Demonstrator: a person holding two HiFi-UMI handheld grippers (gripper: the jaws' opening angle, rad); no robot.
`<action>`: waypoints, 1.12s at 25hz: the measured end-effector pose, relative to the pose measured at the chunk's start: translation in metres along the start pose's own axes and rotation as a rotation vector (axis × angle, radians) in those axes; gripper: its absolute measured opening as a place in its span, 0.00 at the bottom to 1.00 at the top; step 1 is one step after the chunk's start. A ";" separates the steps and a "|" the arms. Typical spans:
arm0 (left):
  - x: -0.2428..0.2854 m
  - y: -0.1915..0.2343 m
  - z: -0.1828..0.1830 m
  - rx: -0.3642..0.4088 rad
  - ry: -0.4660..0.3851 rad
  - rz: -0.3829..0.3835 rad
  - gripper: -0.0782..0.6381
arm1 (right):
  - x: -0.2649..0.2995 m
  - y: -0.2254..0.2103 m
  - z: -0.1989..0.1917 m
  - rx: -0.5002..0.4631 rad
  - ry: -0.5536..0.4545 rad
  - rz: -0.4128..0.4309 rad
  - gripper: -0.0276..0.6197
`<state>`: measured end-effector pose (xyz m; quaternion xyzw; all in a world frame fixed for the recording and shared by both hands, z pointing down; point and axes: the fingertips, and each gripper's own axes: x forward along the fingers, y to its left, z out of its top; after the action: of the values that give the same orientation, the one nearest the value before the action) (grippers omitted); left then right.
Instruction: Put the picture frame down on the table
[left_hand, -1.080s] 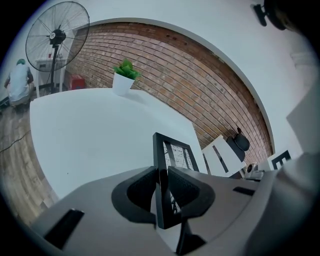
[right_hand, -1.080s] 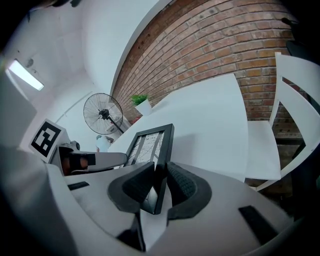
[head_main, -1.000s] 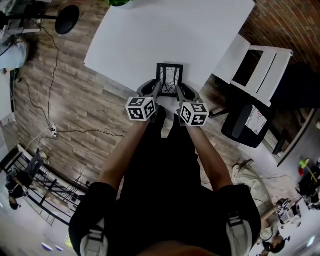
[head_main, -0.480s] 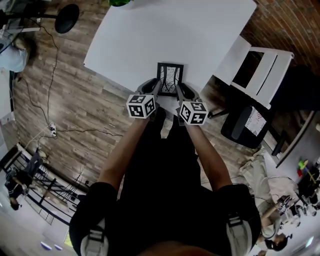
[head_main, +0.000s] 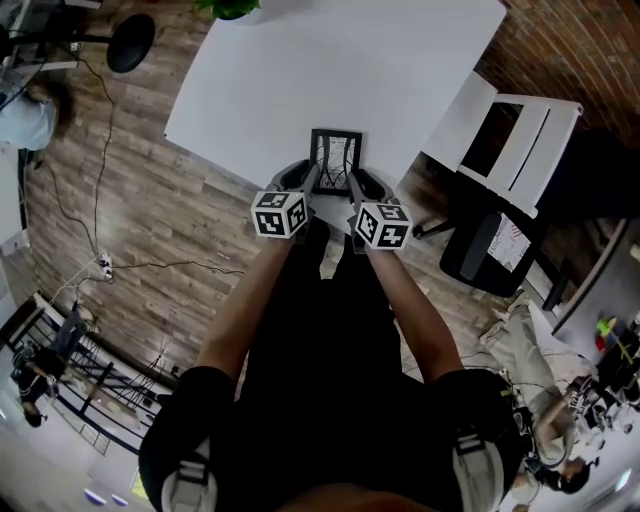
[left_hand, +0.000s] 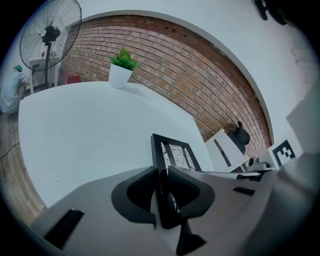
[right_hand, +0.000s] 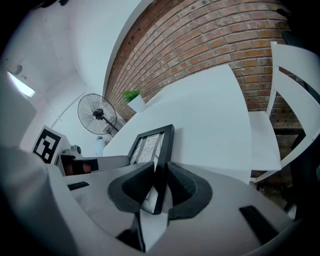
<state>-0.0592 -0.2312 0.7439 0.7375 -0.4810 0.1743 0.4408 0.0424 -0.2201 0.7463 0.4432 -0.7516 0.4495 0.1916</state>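
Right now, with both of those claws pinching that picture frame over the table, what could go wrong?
The picture frame is held only by its thin side edges, one in the left gripper, one in the right gripper. If one lets go first, it may twist or drop. It is also close to the near edge of the table, so if set down there it might tip off towards the floor.
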 end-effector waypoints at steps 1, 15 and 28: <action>0.000 -0.001 0.001 0.010 0.000 -0.003 0.23 | 0.000 0.000 0.000 0.009 0.003 0.000 0.16; 0.009 0.002 0.003 0.064 0.029 0.019 0.23 | 0.005 -0.007 -0.001 0.059 0.038 -0.025 0.18; -0.017 -0.003 0.014 0.185 0.044 0.025 0.28 | -0.024 0.012 0.007 -0.114 -0.016 -0.058 0.23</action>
<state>-0.0672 -0.2328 0.7239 0.7651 -0.4623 0.2396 0.3788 0.0456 -0.2114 0.7197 0.4568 -0.7643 0.3966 0.2233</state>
